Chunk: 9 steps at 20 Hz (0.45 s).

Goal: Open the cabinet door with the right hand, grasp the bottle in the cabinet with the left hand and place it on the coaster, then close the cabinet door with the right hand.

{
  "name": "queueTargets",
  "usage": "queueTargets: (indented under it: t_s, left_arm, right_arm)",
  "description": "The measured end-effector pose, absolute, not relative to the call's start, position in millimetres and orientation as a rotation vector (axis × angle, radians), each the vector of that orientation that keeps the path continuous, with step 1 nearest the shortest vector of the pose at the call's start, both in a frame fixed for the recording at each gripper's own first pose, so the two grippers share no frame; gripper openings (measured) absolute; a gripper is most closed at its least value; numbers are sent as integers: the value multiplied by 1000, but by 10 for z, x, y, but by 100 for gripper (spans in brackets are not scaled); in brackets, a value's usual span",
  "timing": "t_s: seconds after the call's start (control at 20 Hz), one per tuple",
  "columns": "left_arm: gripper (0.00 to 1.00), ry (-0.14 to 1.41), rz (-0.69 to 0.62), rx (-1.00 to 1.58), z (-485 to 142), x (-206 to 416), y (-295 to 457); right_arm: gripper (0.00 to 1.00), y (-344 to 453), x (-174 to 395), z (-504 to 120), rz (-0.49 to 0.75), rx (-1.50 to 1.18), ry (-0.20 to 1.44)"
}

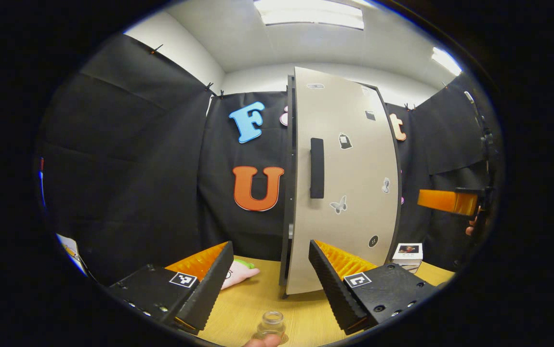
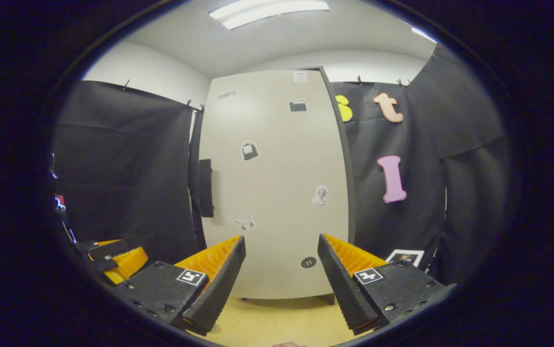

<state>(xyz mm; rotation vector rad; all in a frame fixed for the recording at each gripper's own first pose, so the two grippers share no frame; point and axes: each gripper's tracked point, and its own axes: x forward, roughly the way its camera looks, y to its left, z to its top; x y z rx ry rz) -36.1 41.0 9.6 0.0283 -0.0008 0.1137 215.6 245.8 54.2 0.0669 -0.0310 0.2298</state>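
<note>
The cabinet's beige door (image 1: 349, 193) with its black handle (image 1: 316, 167) lies against the dark frame and looks shut or very nearly so. A small clear glass bottle (image 1: 270, 325) stands upright on the wooden table (image 1: 301, 313), near me, below the open left gripper (image 1: 270, 243), whose fingers do not touch it. A fingertip (image 1: 262, 341) shows just under the bottle. My right gripper (image 2: 281, 237) is open and empty, facing the door (image 2: 277, 183), with the handle (image 2: 204, 188) to its left. Its orange finger (image 1: 445, 201) appears at the far right of the left gripper view.
A pink and green soft toy (image 1: 238, 272) lies on the table left of the cabinet. A small white box (image 1: 408, 253) sits at the cabinet's right side, also seen as the box (image 2: 404, 257). The left gripper (image 2: 113, 260) shows low on the left.
</note>
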Motion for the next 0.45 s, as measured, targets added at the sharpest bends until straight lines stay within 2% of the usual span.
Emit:
queueTargets:
  t_s: [0.15, 0.35, 0.4, 0.45]
  left_arm:
    - [95, 4, 83, 36, 70, -368, 227]
    - [95, -16, 50, 38, 104, -402, 3]
    - [95, -29, 45, 46, 114, -406, -45]
    - [94, -34, 50, 53, 125, -410, -52]
  right_arm:
    - [96, 1978, 2059, 404, 119, 27, -4]
    - [98, 1653, 1938, 376, 74, 37, -38]
    - [94, 1562, 1948, 279, 56, 16, -33]
    - [98, 1447, 1919, 143, 29, -4, -3]
